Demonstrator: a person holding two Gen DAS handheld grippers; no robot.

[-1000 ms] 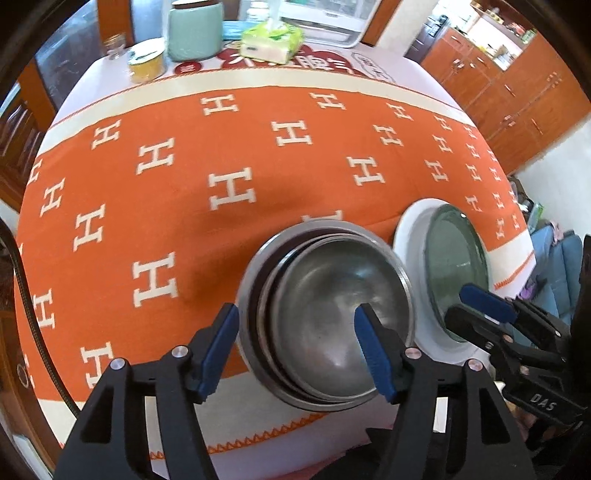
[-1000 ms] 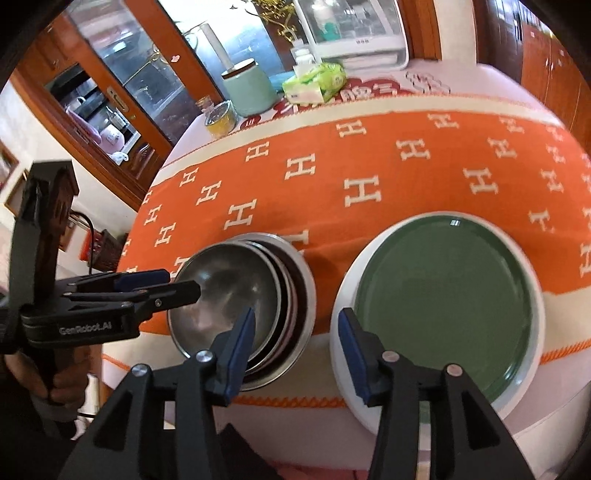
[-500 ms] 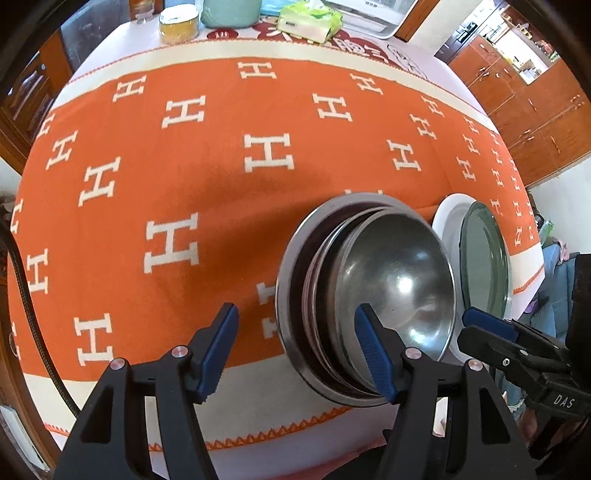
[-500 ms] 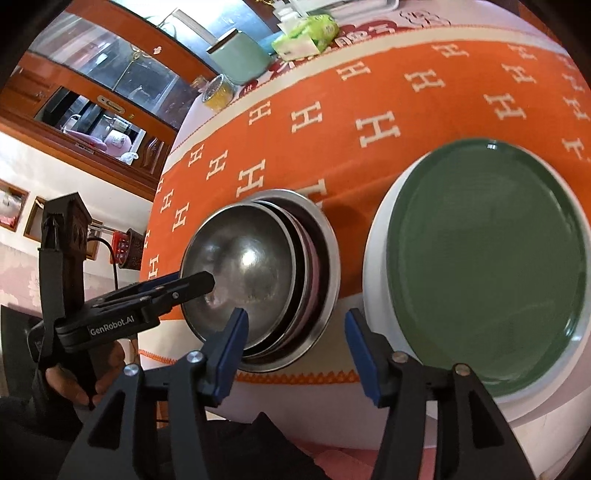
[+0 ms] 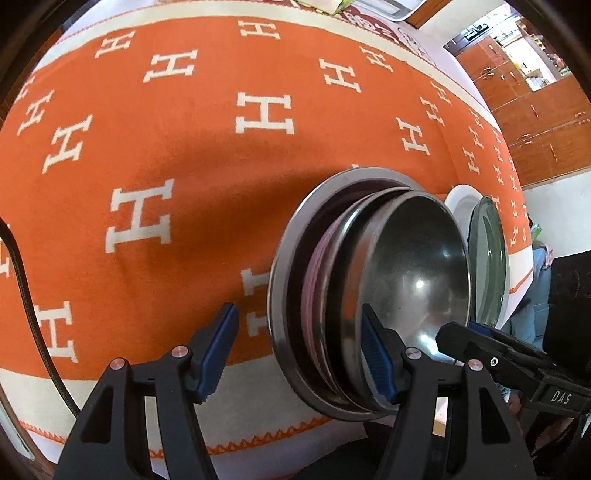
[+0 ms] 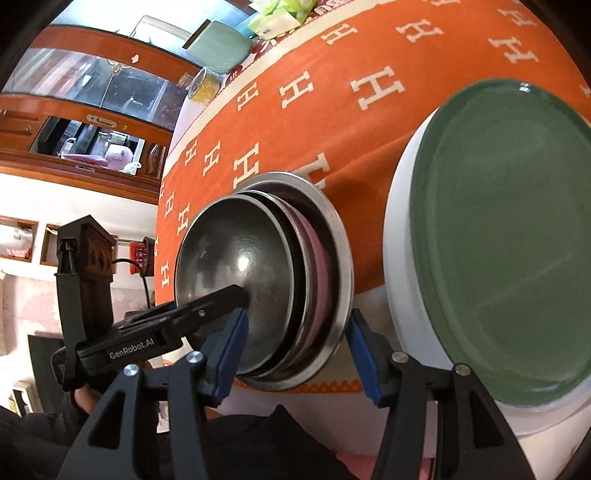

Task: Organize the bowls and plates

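A stack of steel bowls [image 5: 373,295] with a pink one between them stands near the front edge of the orange tablecloth; it also shows in the right wrist view [image 6: 266,284]. A green plate [image 6: 502,236] lies on a white plate [image 6: 399,236] to its right, seen edge-on in the left wrist view [image 5: 491,251]. My left gripper [image 5: 301,347] is open, its right finger at the stack's near rim. My right gripper [image 6: 295,350] is open, its jaws standing either side of the stack's front edge.
The orange cloth with white H marks [image 5: 184,147] covers the table. At the far end stand a mint-green container [image 6: 218,48], a tissue pack [image 6: 280,14] and a yellow jar [image 6: 205,85]. Wooden cabinets [image 5: 535,110] stand to the right.
Both grippers have dropped lower and come closer to the bowl stack, which now looms larger. The right gripper has shifted left from the plates to the stack's front edge.
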